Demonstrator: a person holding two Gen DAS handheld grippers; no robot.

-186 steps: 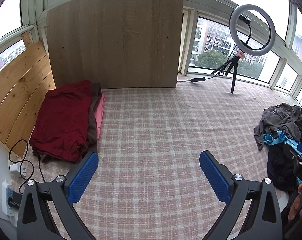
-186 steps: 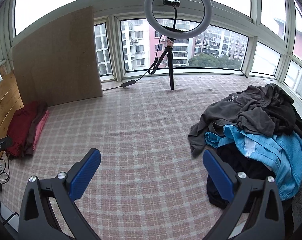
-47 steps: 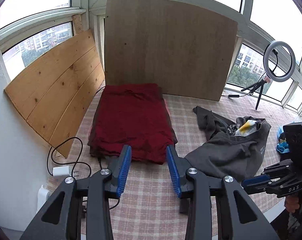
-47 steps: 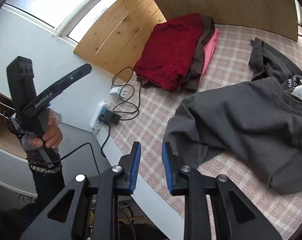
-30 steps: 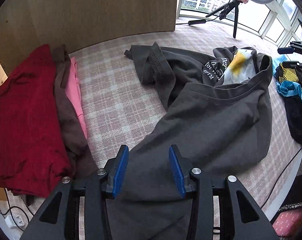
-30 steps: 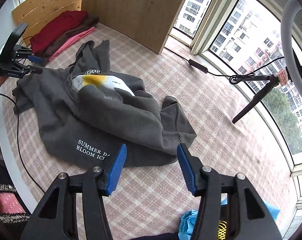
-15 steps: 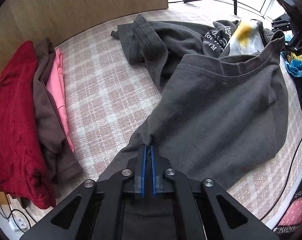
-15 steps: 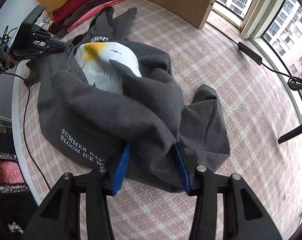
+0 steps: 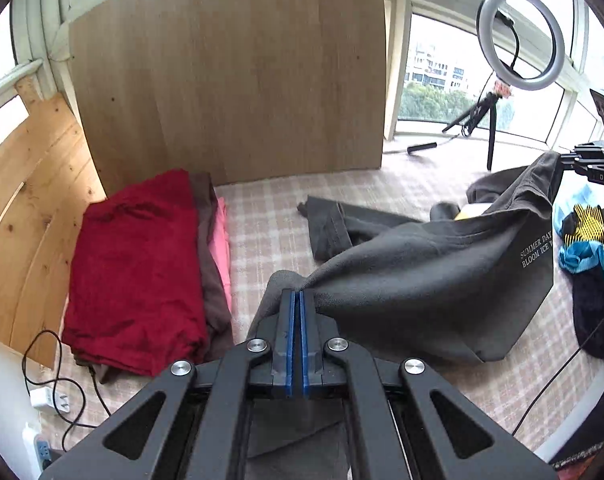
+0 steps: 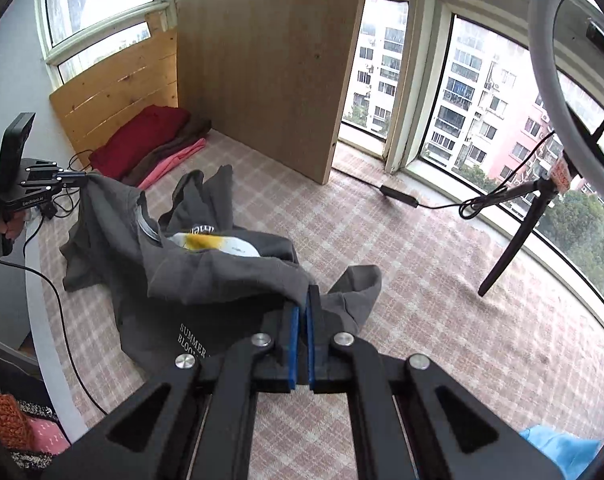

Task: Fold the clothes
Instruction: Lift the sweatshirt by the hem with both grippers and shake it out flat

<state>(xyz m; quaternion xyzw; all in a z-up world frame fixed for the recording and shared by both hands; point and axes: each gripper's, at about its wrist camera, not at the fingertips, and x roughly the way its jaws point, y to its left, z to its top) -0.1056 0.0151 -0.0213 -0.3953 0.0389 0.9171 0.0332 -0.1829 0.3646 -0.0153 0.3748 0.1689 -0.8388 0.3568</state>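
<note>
Pinching a bunched edge of the grey sweatshirt (image 9: pixel 421 276), my left gripper (image 9: pixel 296 300) has its blue pads pressed together on the cloth, as the left wrist view shows. I am reading the garment here as stretched between two holds: it runs up and across to the right gripper (image 9: pixel 569 158), where its far corner hangs, while one sleeve lies on the checked mat (image 9: pixel 270 220). I am judging that the two holds are set apart to spread the cloth for laying flat. Only this view is showing the folded stack (image 9: pixel 138 268) at close range, red on top, brown and pink beneath, just beside the sweatshirt, and the unfolded pile (image 9: pixel 585 240) at the right edge. Turning to the right wrist view, I am seeing the right gripper (image 10: pixel 302 308) likewise clamped on a fold of the sweatshirt (image 10: pixel 206 276). Only this view is showing the garment's crumpled middle with a white and yellow print, the left gripper (image 10: pixel 76 178) holding the opposite corner aloft, and the ring light (image 10: pixel 557 92).
</note>
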